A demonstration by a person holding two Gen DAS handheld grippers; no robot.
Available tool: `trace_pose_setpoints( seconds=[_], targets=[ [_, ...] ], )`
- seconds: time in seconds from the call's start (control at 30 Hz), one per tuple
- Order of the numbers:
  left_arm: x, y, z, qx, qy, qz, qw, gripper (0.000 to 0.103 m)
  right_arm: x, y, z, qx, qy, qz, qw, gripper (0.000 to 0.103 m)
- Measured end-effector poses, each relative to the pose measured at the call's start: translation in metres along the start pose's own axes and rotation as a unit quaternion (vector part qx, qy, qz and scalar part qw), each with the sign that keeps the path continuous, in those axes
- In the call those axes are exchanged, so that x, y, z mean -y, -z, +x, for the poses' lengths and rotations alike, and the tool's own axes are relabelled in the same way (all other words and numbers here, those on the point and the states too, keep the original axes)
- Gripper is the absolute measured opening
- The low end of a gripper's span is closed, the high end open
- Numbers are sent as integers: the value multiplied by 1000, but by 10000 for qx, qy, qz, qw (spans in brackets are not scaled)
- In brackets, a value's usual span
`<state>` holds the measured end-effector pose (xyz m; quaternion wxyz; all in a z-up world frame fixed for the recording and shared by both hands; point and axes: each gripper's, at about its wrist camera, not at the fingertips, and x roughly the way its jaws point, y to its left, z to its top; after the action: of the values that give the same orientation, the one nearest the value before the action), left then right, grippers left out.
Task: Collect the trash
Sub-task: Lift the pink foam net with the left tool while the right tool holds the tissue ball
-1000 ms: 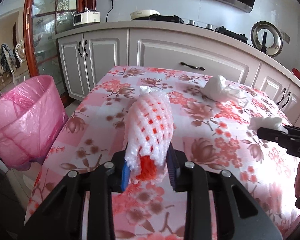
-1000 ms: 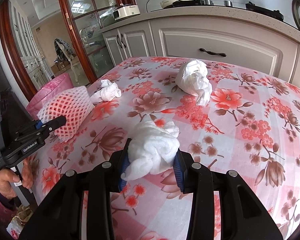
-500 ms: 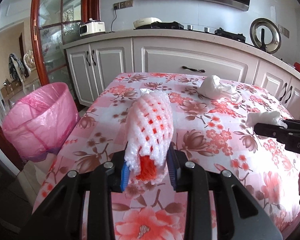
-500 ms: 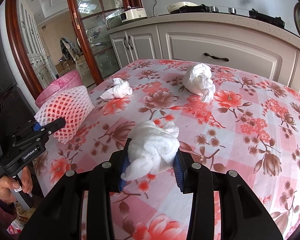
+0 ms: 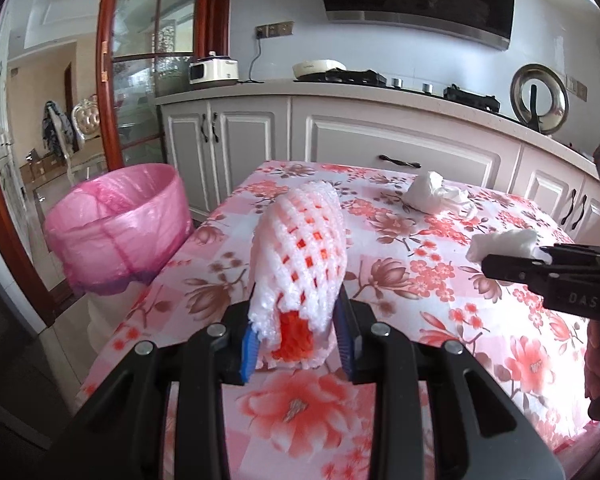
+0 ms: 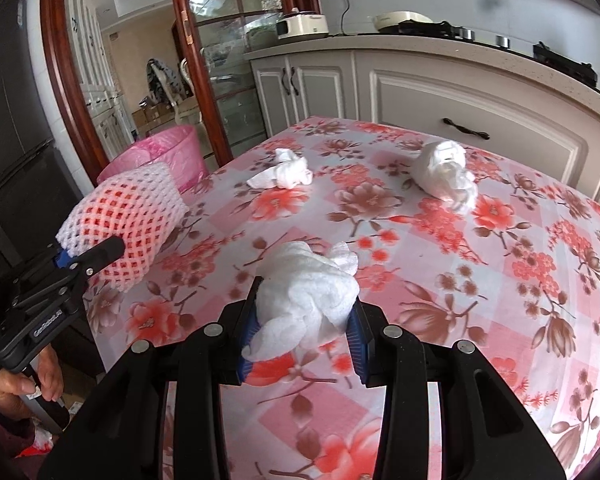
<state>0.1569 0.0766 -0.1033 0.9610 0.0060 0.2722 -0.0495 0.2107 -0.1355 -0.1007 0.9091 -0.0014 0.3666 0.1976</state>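
Observation:
My left gripper [image 5: 298, 340] is shut on a white foam fruit net [image 5: 300, 252] with orange inside, held above the table's left part; it also shows in the right wrist view [image 6: 128, 220]. My right gripper [image 6: 302, 332] is shut on a crumpled white tissue [image 6: 308, 292], held above the table; the tissue shows in the left wrist view [image 5: 504, 242]. A pink-lined trash bin [image 5: 120, 224] stands on the floor left of the table [image 5: 440, 308]. Two more tissue wads lie on the table: one small [image 6: 286, 170], one larger [image 6: 446, 176].
The table has a pink floral cloth [image 6: 500, 280]. White kitchen cabinets [image 5: 380, 148] with a worktop run behind it. A wood-framed glass door [image 6: 204, 72] stands at the left. A dark fridge [image 6: 16, 140] is at the near left.
Both grippers have risen and drawn back from the table with their loads. The bin now sits closer to the left gripper's line of view.

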Motion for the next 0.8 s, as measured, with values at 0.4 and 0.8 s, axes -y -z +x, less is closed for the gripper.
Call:
trace_pose_setpoints(
  seconds=[0.4,0.8],
  targets=[
    [-10,16,-11,-25,-39,-132,9999,32,-19,2,19,-183,-217,-133,9995,37],
    [-21,17,3,-97,-105,-278,9995,32,-23,-3,40,-378,-342,-151,9986,37]
  ],
)
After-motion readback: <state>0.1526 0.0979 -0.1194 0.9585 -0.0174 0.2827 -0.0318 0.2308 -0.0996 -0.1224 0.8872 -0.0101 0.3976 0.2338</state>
